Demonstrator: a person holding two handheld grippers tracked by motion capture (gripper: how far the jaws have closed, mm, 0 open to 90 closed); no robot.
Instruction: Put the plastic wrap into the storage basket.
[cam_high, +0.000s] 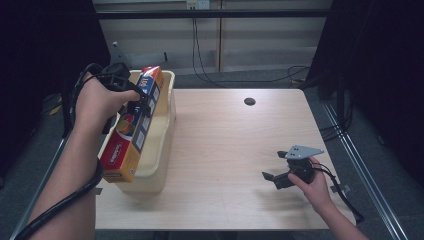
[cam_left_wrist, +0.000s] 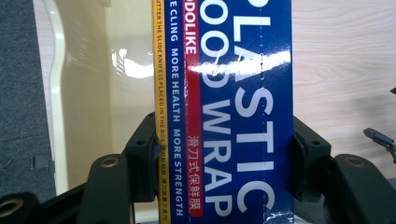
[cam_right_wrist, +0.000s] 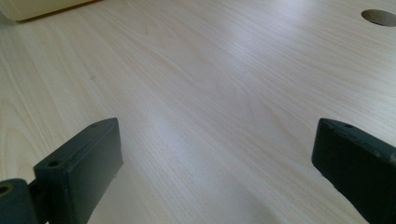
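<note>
1. Tabletop (cam_high: 225, 160): pale wood grain, bare under and ahead of the right tool.
2. Round cable hole (cam_high: 249, 101): dark, in the tabletop, far beyond the right tool.
3. Black cables (cam_high: 295, 72): on grey floor past the far edge.
4. Pale wall panels (cam_high: 220, 40): behind, a cable hanging down them.

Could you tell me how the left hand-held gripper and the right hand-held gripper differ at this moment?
The left hand-held gripper is shut on the plastic wrap box; the right hand-held gripper stands open with nothing between its jaws. The left is raised over the cream bin at the table's left edge; the right sits low over the bare wooden table. Both have black jaws and trailing cables.
</note>
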